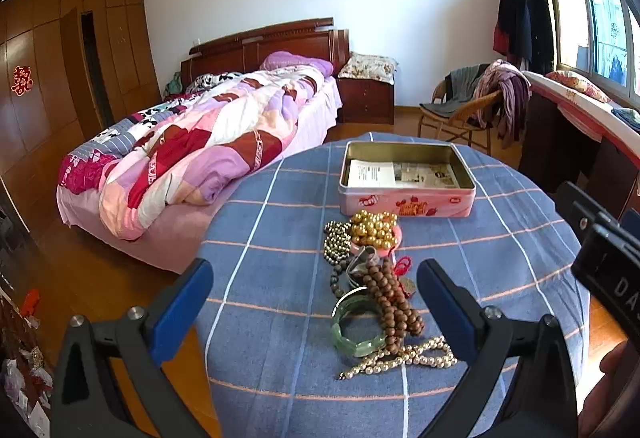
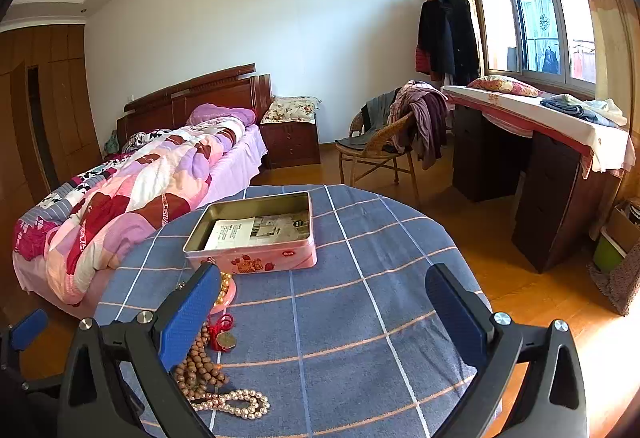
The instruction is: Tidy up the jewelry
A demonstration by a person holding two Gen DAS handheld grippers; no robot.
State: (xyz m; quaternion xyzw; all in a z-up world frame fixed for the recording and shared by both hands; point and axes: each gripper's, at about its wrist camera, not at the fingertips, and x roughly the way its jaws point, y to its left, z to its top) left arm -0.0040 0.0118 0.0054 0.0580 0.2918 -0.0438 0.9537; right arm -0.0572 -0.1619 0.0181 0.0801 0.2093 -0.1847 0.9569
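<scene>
So nothing's been picked up yet, looks like the very start of the sorting. Left gripper (image 1: 316,292) has its fingers spread about as wide as they go, nothing between the pads, hovering over the worktop (image 1: 280,378) and tipped down toward the pile. Closest to those fingers, right in the gap, is the pearl necklace (image 1: 404,356), then the green bangle (image 1: 354,330) with the brown wooden beads (image 1: 394,302) draped partly across it. Just past the fingertips there's a red tasselled charm (image 1: 403,268), a strand of dark beads (image 1: 338,242) and a heap of gold beads (image 1: 374,228) sitting on a small pink dish. Beyond all that is the pink tin (image 1: 406,178), lid off, only some printed paper lying in the bottom. Right gripper (image 2: 322,302) is just as wide open and empty, aimed at bare cloth, with the jewelry off by its left finger. My guess for the next move: drop the left fingers onto one piece, probably the pearls since they're nearest, pinch gently, and carry it forward into the tin.
</scene>
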